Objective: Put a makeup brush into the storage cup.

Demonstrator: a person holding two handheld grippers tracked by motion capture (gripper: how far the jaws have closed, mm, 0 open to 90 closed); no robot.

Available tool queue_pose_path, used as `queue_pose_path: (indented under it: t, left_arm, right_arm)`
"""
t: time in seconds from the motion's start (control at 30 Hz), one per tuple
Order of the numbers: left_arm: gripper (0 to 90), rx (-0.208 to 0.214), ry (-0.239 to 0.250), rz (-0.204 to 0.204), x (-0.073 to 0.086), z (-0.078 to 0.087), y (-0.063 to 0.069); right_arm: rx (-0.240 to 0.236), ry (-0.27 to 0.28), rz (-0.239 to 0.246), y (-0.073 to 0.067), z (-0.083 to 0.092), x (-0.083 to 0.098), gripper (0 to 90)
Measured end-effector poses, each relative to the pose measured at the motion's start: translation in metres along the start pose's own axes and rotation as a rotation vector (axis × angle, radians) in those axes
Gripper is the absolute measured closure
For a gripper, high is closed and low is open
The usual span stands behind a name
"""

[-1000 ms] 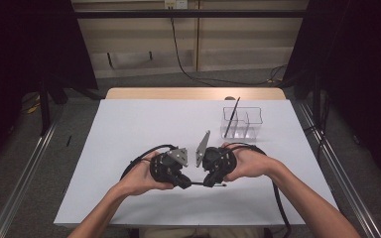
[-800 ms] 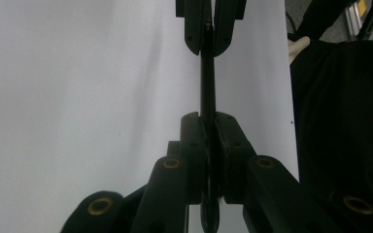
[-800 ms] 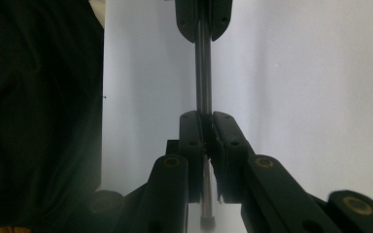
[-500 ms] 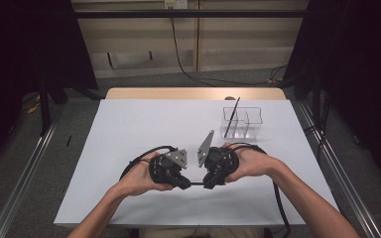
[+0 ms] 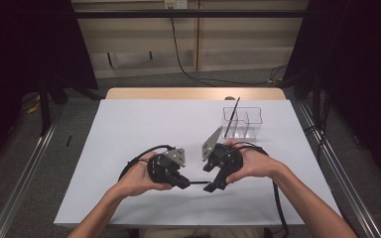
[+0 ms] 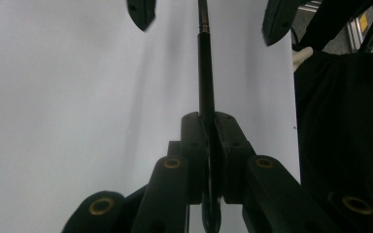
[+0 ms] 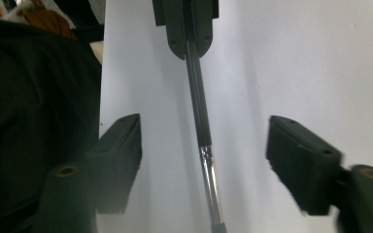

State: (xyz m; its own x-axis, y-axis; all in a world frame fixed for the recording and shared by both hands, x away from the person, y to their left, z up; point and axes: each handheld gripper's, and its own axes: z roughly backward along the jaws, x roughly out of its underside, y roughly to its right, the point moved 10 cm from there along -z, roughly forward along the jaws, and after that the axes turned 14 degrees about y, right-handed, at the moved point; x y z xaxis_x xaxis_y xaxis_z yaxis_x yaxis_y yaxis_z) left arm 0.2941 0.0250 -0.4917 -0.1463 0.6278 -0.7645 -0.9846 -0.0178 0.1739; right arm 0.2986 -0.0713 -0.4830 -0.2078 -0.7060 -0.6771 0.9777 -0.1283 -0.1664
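Left gripper (image 5: pixel 181 181) clamps the butt end of a thin black brush (image 6: pixel 205 73), jaws pressed tight on its handle. Brush runs level just above the white table (image 5: pixel 129 129) (near the front edge), between the two grippers. Right gripper (image 5: pixel 213 187) jaws have just been opening; pads (image 7: pixel 119 145) stand apart on either side of the metal ferrule (image 7: pixel 209 170), not touching it.
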Motion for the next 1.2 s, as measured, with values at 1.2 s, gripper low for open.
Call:
queue_pose_path:
  t: [1.2]
  left_arm:
    - [83.9,-0.072,0.07,0.092,0.02,0.03,-0.008]
  right_arm:
    - [0.153,0.296,-0.103,0.011,0.042,0.011,2.5]
